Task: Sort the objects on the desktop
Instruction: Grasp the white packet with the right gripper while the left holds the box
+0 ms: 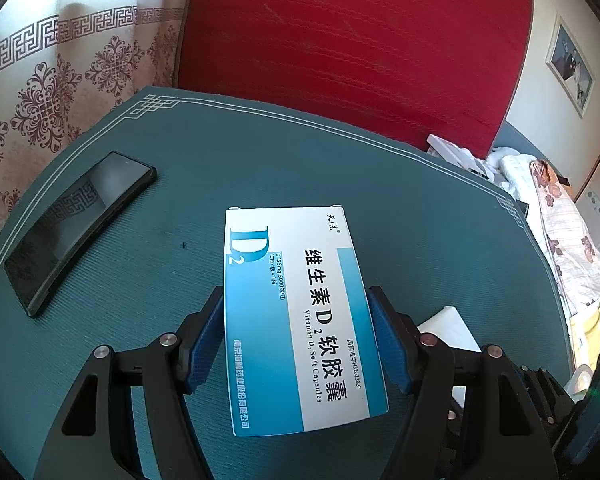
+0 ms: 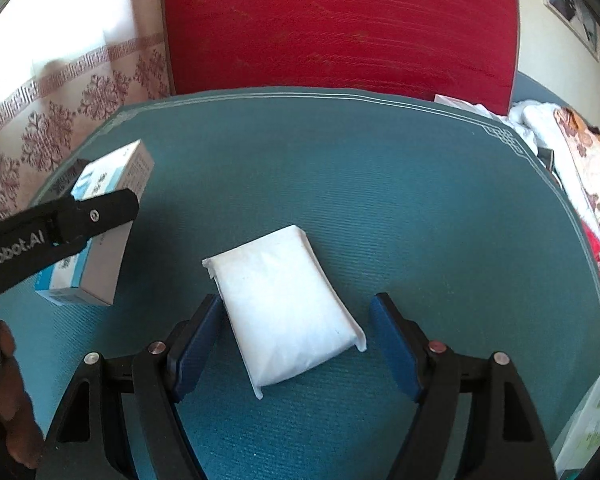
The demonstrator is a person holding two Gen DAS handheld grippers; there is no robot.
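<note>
Sorting mid-step: left claw holds the vitamin box apparently off the counter; right claw, wide, straddles the white packet, needing only closure.

wall picture too small

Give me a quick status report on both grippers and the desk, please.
Left gripper shut on vitamin D2 box. Right gripper open, straddling white packet. Phone far left, clear of both.
</note>
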